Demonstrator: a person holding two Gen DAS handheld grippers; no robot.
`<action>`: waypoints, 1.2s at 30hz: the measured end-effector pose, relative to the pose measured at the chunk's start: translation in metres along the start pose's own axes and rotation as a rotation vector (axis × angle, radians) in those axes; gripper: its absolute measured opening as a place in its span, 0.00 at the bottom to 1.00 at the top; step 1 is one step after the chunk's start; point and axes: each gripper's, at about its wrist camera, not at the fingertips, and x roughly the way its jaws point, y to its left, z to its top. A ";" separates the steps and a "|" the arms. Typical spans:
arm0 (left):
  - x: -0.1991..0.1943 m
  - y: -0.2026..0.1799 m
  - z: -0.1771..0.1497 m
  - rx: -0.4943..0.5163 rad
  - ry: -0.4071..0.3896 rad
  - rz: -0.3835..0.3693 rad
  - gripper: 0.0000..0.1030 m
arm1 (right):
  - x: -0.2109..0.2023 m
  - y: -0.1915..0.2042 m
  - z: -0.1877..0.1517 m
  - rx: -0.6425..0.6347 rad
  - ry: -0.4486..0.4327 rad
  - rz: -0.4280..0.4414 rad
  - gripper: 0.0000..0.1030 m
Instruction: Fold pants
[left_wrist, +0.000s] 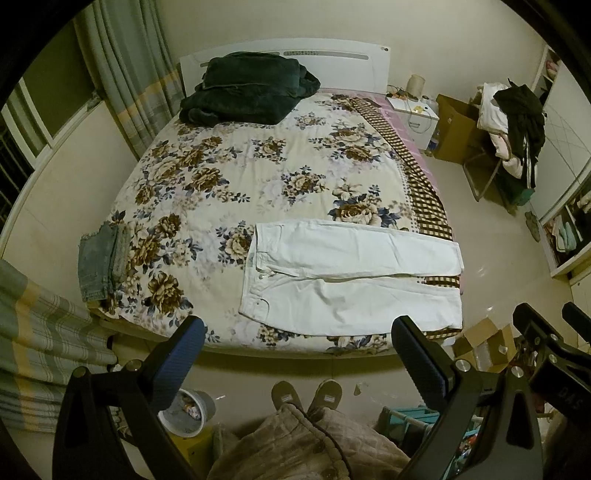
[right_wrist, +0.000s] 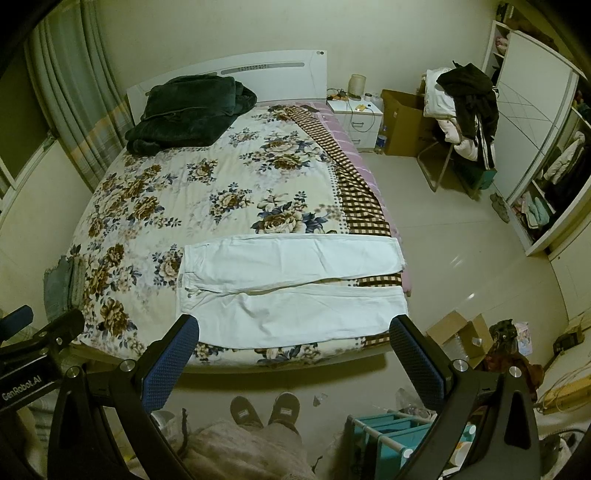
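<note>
Bedroom, left wrist view: floral bedspread (left_wrist: 229, 173) covers a bed with a white headboard (left_wrist: 332, 55), dark green blanket (left_wrist: 247, 88) heaped at the head end. White pants (left_wrist: 351, 280) lie flat at the foot end, near the front edge, long axis running left-right: waistband to the left, both legs pointing right, hems reaching the bed's right edge over a brown checked border (left_wrist: 421, 184). Legs side by side with a narrow gap between. Folded blue jeans (left_wrist: 99, 262) sit at the bed's left edge, well apart from the pants. Left gripper (left_wrist: 297, 336) hangs above the floor in front of the bed, jaws spread wide, nothing between them. Right gripper (left_wrist: 546, 321) shows at the far right edge, only partly, can't tell its state here. Slippers (left_wrist: 306, 395) on the floor below

Right wrist view: same pants (right_wrist: 291, 284), same lie, waist left, hems right. Right gripper (right_wrist: 295, 332) is wide apart, empty, short of the bed edge. This view shows more of the wardrobe (right_wrist: 535, 122), a chair piled with clothes (right_wrist: 461, 107), nightstand (right_wrist: 358, 118) and teal basket (right_wrist: 391, 432); jeans (right_wrist: 61, 284) are nearly cut off at left
</note>
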 end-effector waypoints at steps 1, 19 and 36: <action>-0.001 0.000 0.000 0.001 0.000 0.000 1.00 | 0.000 0.000 0.000 0.000 0.000 0.001 1.00; -0.004 0.004 0.004 0.004 -0.003 0.004 1.00 | -0.004 0.009 -0.004 -0.007 0.005 0.011 1.00; -0.003 0.011 0.011 0.004 -0.009 0.007 1.00 | -0.002 0.015 -0.006 -0.005 0.008 0.014 1.00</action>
